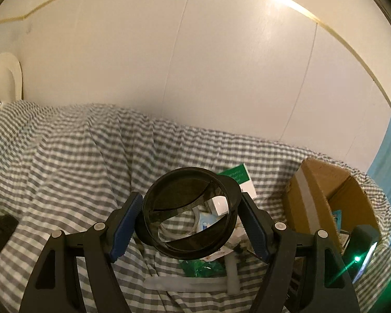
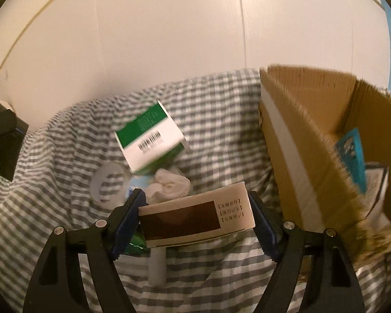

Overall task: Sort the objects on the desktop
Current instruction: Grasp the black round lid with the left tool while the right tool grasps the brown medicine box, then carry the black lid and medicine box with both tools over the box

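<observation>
While the left gripper [image 1: 190,216] pinches one dark round lid [image 1: 191,212] between its two blue pads [image 1: 123,225], the lid stands raised above the grey checked cloth [image 1: 73,156], clear of it. Through the lid's ring a white item shows, too distorted to name. At one o'clock from the lid lies one green and white box [image 1: 238,176]; at three o'clock stands one open cardboard box [image 1: 323,190], a blue card inside it.

The right gripper [image 2: 195,221] clamps one cream and brown carton [image 2: 196,219] across its short ends, held off the cloth. At eleven o'clock from that carton sit one roll of white tape [image 2: 108,185] and the green and white box [image 2: 150,140], barcode up. One crumpled tissue [image 2: 169,185] lies at twelve o'clock, just behind the carton. The cardboard box [image 2: 312,140] rises at two o'clock.
</observation>
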A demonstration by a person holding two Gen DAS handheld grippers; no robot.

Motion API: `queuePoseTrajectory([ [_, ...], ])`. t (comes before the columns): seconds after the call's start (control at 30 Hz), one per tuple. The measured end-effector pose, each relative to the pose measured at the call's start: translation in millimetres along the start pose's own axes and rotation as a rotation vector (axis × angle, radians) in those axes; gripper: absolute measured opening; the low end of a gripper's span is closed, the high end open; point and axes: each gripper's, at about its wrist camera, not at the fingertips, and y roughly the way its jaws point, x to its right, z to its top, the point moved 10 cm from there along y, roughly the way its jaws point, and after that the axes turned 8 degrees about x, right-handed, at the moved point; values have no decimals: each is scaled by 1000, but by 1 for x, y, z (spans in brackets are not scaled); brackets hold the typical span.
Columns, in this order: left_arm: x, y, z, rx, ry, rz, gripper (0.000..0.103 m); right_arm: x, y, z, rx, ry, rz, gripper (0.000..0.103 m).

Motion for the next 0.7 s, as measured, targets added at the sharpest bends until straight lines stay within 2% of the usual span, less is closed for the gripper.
queuePoseTrajectory([
  [0.37, 16, -41, 32, 90, 47, 12, 76, -5, -73, 58, 182, -17, 66, 78],
  [0.7, 60, -75, 58, 166, 100, -8, 76, 18, -140, 110, 336, 8, 116, 78],
])
